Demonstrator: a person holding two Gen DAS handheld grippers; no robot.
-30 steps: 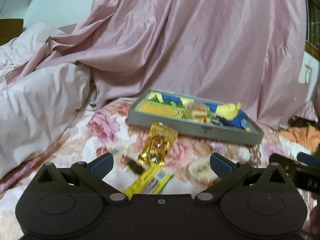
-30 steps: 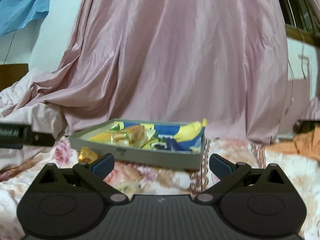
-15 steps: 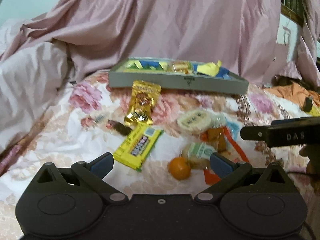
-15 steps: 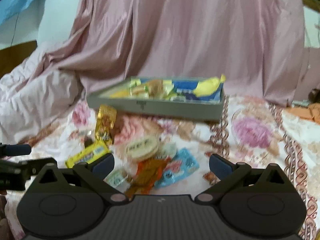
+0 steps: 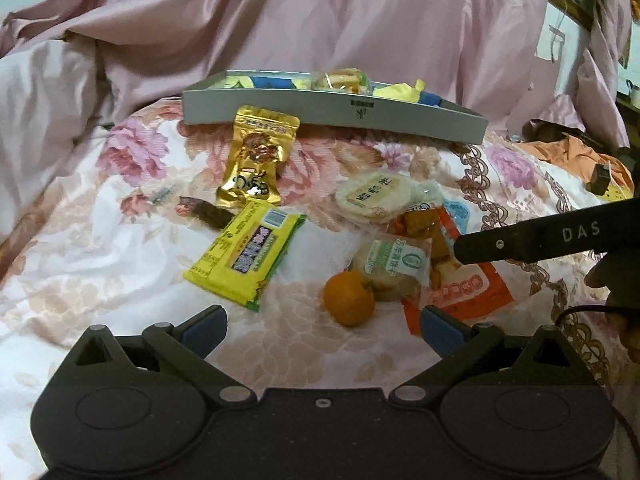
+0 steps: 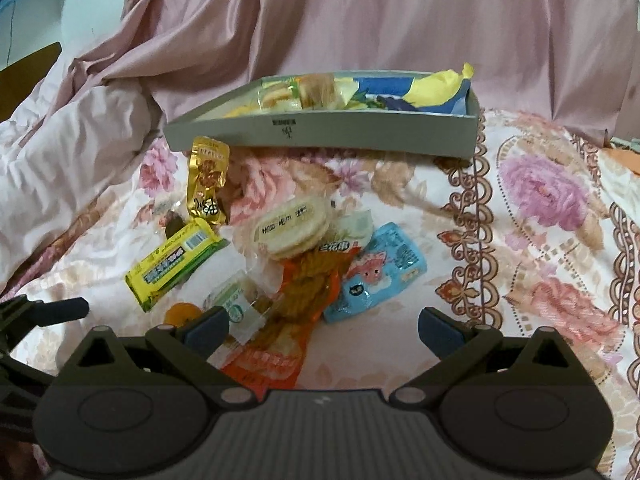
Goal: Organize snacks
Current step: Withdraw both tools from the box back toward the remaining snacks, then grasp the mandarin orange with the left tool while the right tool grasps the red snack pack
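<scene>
Loose snacks lie on a floral bedspread: a gold pouch (image 5: 256, 156), a yellow-green pack (image 5: 244, 254), a round rice cracker pack (image 5: 374, 196), a small orange (image 5: 349, 298), a green-white pastry pack (image 5: 394, 266), an orange-red pack (image 5: 460, 280) and a light blue pack (image 6: 376, 276). A grey tray (image 5: 336, 110) at the back holds several snacks. My left gripper (image 5: 322, 328) is open, just short of the orange. My right gripper (image 6: 324, 328) is open over the orange-red pack (image 6: 276, 344); its finger shows in the left wrist view as a black bar (image 5: 548, 240).
Pink satin cloth (image 5: 320, 20) hangs behind the tray, and a bunched pale quilt (image 6: 68, 152) lies at the left. Orange fabric (image 5: 568, 156) sits at the far right. A small dark candy (image 5: 206, 212) lies beside the gold pouch. Bare bedspread shows to the right (image 6: 540, 240).
Both grippers have tilted down and risen over the last second, so the scattered snacks in front of the tray come into view. Both stay open and nothing is picked up.
</scene>
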